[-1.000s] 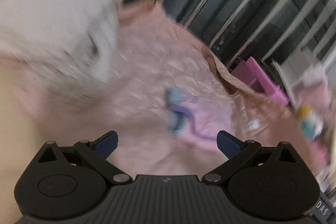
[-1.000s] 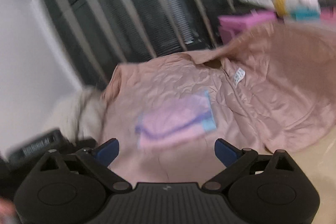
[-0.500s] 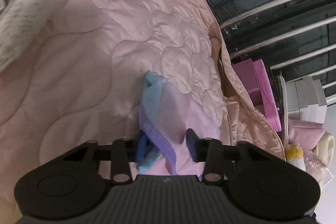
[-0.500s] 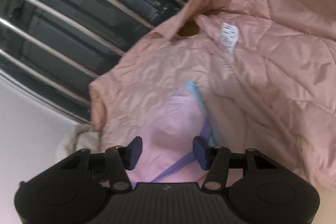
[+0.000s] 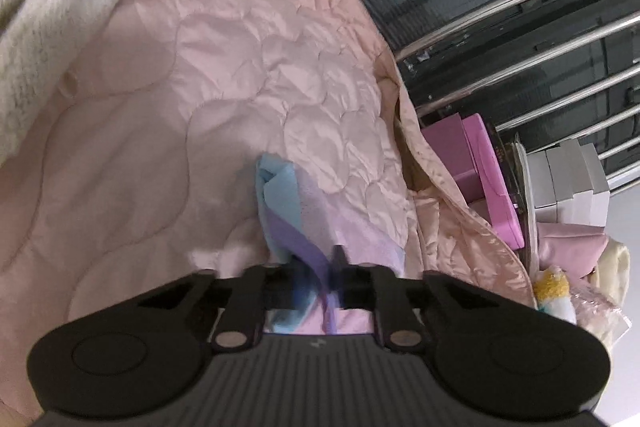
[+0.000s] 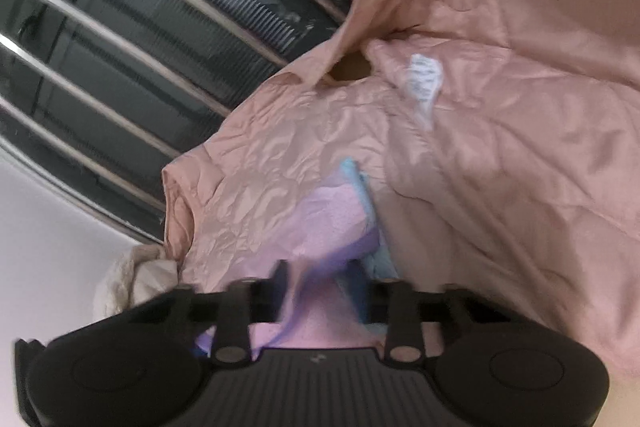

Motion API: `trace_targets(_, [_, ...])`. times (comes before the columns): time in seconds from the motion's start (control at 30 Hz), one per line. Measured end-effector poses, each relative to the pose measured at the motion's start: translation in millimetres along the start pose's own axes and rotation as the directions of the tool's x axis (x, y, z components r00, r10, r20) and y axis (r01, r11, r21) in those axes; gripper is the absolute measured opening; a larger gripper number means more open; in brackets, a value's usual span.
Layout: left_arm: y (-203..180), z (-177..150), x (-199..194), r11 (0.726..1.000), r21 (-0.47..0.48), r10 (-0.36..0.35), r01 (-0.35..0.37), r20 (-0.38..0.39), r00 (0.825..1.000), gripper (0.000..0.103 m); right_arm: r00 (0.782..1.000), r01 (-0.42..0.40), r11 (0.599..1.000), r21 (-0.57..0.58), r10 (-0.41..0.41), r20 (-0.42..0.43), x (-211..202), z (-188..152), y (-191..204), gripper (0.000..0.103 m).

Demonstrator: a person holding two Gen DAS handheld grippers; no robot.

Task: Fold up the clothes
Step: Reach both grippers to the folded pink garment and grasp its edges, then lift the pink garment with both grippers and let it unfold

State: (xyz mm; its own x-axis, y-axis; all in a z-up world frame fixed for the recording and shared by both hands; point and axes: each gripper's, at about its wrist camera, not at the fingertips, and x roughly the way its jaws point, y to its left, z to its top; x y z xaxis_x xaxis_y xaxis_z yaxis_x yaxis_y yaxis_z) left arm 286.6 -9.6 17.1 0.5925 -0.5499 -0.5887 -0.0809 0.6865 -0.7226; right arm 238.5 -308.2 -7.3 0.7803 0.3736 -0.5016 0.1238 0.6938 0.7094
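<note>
A small pink garment with light-blue and purple trim [image 5: 296, 211] lies on a quilted pink jacket [image 5: 248, 75]. My left gripper [image 5: 318, 279] is shut on its purple-and-blue edge. In the right wrist view the same small garment [image 6: 332, 219] lies on the jacket [image 6: 500, 147]. My right gripper [image 6: 324, 291] is closed in on the garment's pink and purple edge, with cloth bunched between the fingers. A white label [image 6: 424, 83] shows inside the jacket's collar.
A cream fleece garment [image 5: 52, 7] lies at the left, over the jacket. Metal rails over dark glass [image 5: 520, 7] run behind. Pink boxes [image 5: 480, 171], white boxes [image 5: 572, 179] and a pile of soft items [image 5: 568, 279] stand at the right.
Both grippers came down onto the small garment and closed from wide open. The left one is now pinched tight on the trim, and the right one has narrowed onto the cloth.
</note>
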Motion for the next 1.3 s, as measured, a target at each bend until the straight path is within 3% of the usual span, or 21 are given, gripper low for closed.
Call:
trace_targets(0.03, [-1,0,-1,1.000,0.017,0.006,-0.006,0.009,1.000,0.003,1.000,0.015,0.999,-0.034,-0.014,0.016,2,-2,3,0.002])
trace_targets(0.1, [-2,-2,-4,1.000,0.030,0.008,-0.009,0.024,1.000,0.003,0.999,0.018,0.997,-0.080,-0.015,0.043,3,-6,8,0.002])
trace_targets(0.2, [-6,-8,-18,0.999,0.044,-0.016,0.013,0.067,0.998,0.002,0.992,-0.032,0.990,-0.136,0.048,0.114,-14,-9,23,0.001])
trace_targets(0.3, [-26,-17,-53,0.992,0.119,-0.051,0.036,0.126,0.991,0.002,0.972,-0.090,0.970,-0.227,0.135,0.194,-51,-15,48,0.001])
trace_targets(0.4, [-62,-30,-113,0.969,0.240,-0.101,0.049,0.207,0.973,0.002,0.940,-0.154,0.948,-0.278,0.228,0.256,-98,-22,73,0.001])
trace_targets(0.53, [-117,-58,-210,0.909,0.412,-0.202,0.059,0.314,0.928,0.002,0.874,-0.234,0.910,-0.342,0.351,0.337,-179,-26,113,0.001])
trace_targets(0.63, [-148,-84,-280,0.864,0.494,-0.294,0.095,0.342,0.892,0.002,0.813,-0.265,0.869,-0.417,0.434,0.387,-245,-32,147,0.001])
trace_targets(0.7, [-163,-101,-319,0.847,0.524,-0.316,0.090,0.359,0.878,0.002,0.776,-0.267,0.843,-0.468,0.476,0.414,-289,-38,167,0.001])
trace_targets(0.77, [-173,-117,-353,0.830,0.552,-0.351,0.083,0.401,0.846,0.003,0.745,-0.272,0.815,-0.513,0.515,0.423,-331,-44,185,0.001])
trace_targets(0.8, [-177,-122,-365,0.825,0.559,-0.358,0.078,0.411,0.838,0.003,0.736,-0.279,0.800,-0.531,0.534,0.417,-349,-46,193,0.001])
trace_targets(0.9, [-185,-138,-393,0.813,0.577,-0.378,0.078,0.421,0.825,0.002,0.719,-0.253,0.770,-0.586,0.555,0.419,-391,-56,214,0.001])
trace_targets(1.1, [-191,-169,-444,0.801,0.597,-0.420,0.036,0.518,0.745,0.002,0.688,-0.220,0.723,-0.655,0.591,0.421,-450,-77,243,0.001])
trace_targets(1.17, [-196,-175,-463,0.801,0.598,-0.429,0.033,0.536,0.727,0.002,0.681,-0.206,0.711,-0.672,0.597,0.424,-463,-82,251,0.001])
trace_targets(1.23, [-200,-177,-476,0.805,0.592,-0.430,0.022,0.560,0.708,0.002,0.679,-0.177,0.702,-0.690,0.594,0.431,-466,-84,260,0.001])
trace_targets(1.3, [-204,-171,-478,0.813,0.582,-0.413,-0.018,0.598,0.686,0.002,0.692,-0.142,0.700,-0.700,0.575,0.435,-459,-81,273,0.001])
